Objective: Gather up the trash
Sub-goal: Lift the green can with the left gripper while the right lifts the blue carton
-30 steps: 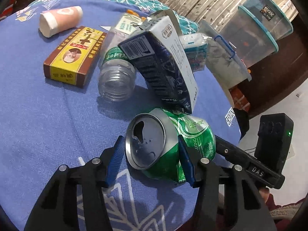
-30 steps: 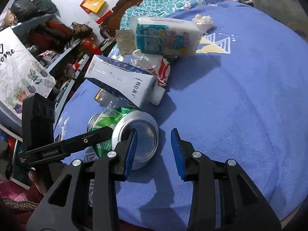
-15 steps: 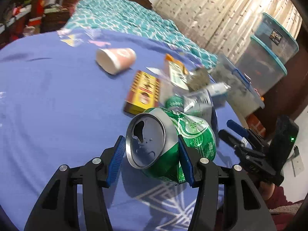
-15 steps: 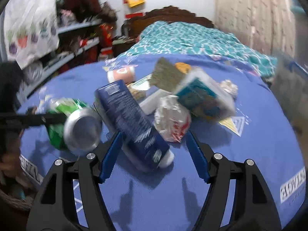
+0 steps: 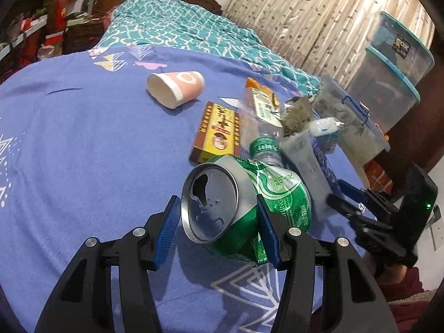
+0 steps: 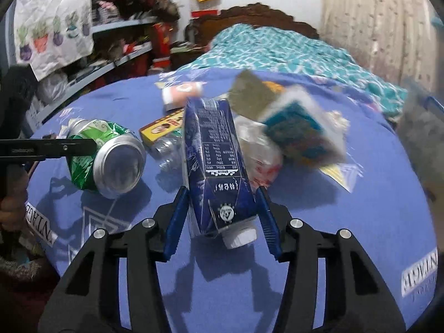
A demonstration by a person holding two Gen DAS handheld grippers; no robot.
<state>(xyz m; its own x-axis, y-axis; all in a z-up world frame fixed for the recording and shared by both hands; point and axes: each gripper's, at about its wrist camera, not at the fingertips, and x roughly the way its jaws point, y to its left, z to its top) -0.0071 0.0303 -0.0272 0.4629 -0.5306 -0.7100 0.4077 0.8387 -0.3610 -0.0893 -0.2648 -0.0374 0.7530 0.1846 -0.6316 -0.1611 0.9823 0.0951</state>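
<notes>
My left gripper (image 5: 216,230) is shut on a crushed green can (image 5: 244,208) and holds it above the blue bedspread (image 5: 83,152); the can also shows in the right wrist view (image 6: 111,158). My right gripper (image 6: 222,222) is shut on a dark blue milk carton (image 6: 216,166) with a white cap, lifted off the bed. The carton shows in the left wrist view (image 5: 310,166), with the right gripper (image 5: 360,208) beside it.
On the bedspread lie a pink paper cup (image 5: 177,88), a yellow-brown box (image 5: 219,133), a clear plastic bottle (image 5: 263,144), wrappers (image 5: 263,102) and a tissue pack (image 6: 299,133). Clear storage bins (image 5: 388,83) stand at the right. Shelves (image 6: 116,47) line the left wall.
My right gripper has closed on the blue carton and raised it. My left gripper has lifted the green can up and away from the trash pile.
</notes>
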